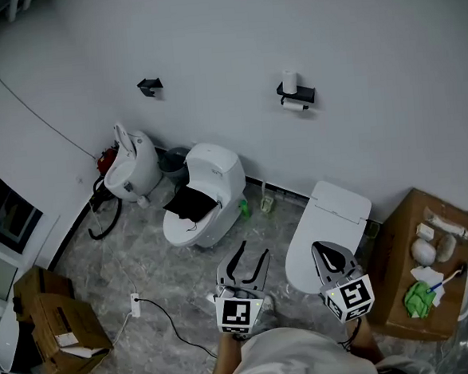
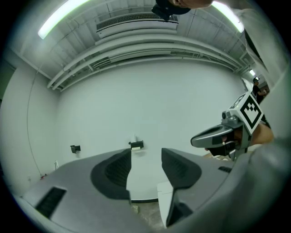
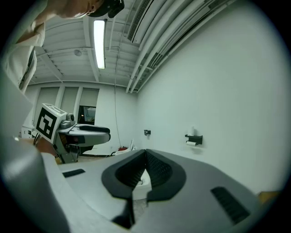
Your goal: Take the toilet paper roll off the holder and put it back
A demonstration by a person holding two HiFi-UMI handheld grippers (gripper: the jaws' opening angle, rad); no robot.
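A black toilet paper holder (image 1: 296,95) is fixed to the white wall. One white roll (image 1: 290,81) stands on top of it and another roll (image 1: 295,105) hangs beneath. The holder also shows small and far off in the left gripper view (image 2: 136,145) and the right gripper view (image 3: 194,139). My left gripper (image 1: 254,250) (image 2: 146,157) is held low over the floor, well short of the wall. Its jaws stand a little apart with nothing between them. My right gripper (image 1: 318,251) (image 3: 145,154) hovers over a closed toilet, jaws together and empty.
A white toilet (image 1: 206,194) with a dark cloth in it stands below the wall, and a closed one (image 1: 332,215) sits under my right gripper. A cardboard box (image 1: 398,251) with small items stands at the right, more boxes (image 1: 56,326) at the left. A cable (image 1: 159,315) crosses the marble floor.
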